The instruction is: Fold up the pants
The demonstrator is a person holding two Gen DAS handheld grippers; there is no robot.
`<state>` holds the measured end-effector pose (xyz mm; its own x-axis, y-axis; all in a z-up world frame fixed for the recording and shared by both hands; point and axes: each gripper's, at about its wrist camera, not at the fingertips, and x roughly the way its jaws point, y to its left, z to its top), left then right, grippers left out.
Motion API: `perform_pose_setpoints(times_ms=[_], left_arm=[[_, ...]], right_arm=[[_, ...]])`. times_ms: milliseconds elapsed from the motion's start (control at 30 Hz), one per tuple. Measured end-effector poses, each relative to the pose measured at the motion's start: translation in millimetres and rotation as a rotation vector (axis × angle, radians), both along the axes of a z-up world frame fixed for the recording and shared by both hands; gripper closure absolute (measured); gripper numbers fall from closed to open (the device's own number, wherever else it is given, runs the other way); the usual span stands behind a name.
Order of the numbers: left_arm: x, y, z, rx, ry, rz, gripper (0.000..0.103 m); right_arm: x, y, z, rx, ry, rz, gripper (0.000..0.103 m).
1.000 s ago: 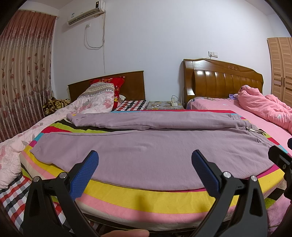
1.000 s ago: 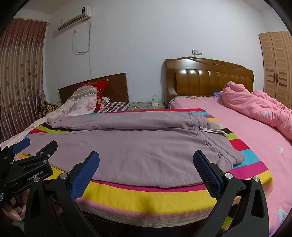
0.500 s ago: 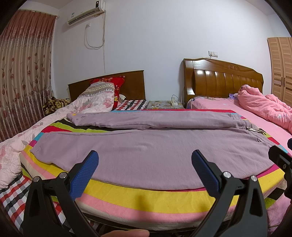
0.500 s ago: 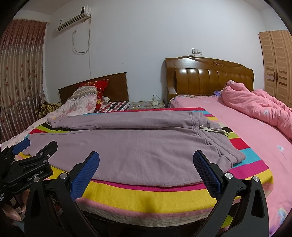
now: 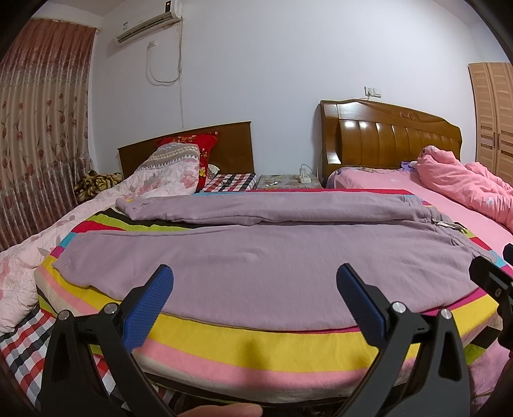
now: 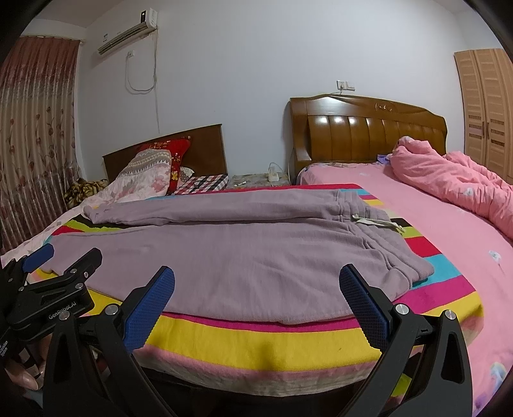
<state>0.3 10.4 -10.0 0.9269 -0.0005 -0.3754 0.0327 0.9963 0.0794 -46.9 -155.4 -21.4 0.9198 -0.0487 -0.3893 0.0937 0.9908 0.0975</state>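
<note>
**Pants laid out flat, both grippers waiting at the bed's edge**

A pair of mauve pants [image 5: 256,256] lies spread across a striped blanket [image 5: 256,346] on the bed. The two legs run side by side toward the left, slightly parted at the cuffs, and the waistband with its pale drawstring [image 6: 378,221] sits at the right end. The near leg reaches close to the front edge of the blanket, where yellow and pink stripes hang over the side.

The left gripper [image 5: 255,308] is held low in front of the bed, its blue-padded fingers spread wide with nothing between them; they frame the near leg without touching the cloth. The right gripper [image 6: 256,308] is held the same way further along, jaws released and empty, looking over the waistband end. In the right wrist view the left gripper also shows at the left edge, with fingers of the person's hand [image 6: 22,375] beneath it.

Beyond the pants stand two wooden headboards [image 5: 391,134], a heap of pillows [image 5: 173,163], a rumpled pink quilt [image 6: 455,179] on the right, a floral curtain [image 5: 38,134] on the left and an air conditioner [image 5: 147,21] high on the wall.
</note>
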Motion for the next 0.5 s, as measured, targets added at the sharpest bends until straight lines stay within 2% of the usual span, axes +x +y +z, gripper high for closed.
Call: perform_pose_setpoints(times_ms=[333, 433, 500], left_arm=[[0, 0, 1, 0.008, 0.006, 0.007, 0.001], [2, 2, 5, 0.054, -0.005, 0.027, 0.001], [11, 1, 9, 0.129, -0.005, 0.009, 0.001]], right_arm=[[4, -7, 3, 0.011, 0.021, -0.013, 0.004], [10, -14, 4, 0.014, 0.042, -0.007, 0.004], [21, -23, 6, 0.025, 0.072, 0.017, 0.004]])
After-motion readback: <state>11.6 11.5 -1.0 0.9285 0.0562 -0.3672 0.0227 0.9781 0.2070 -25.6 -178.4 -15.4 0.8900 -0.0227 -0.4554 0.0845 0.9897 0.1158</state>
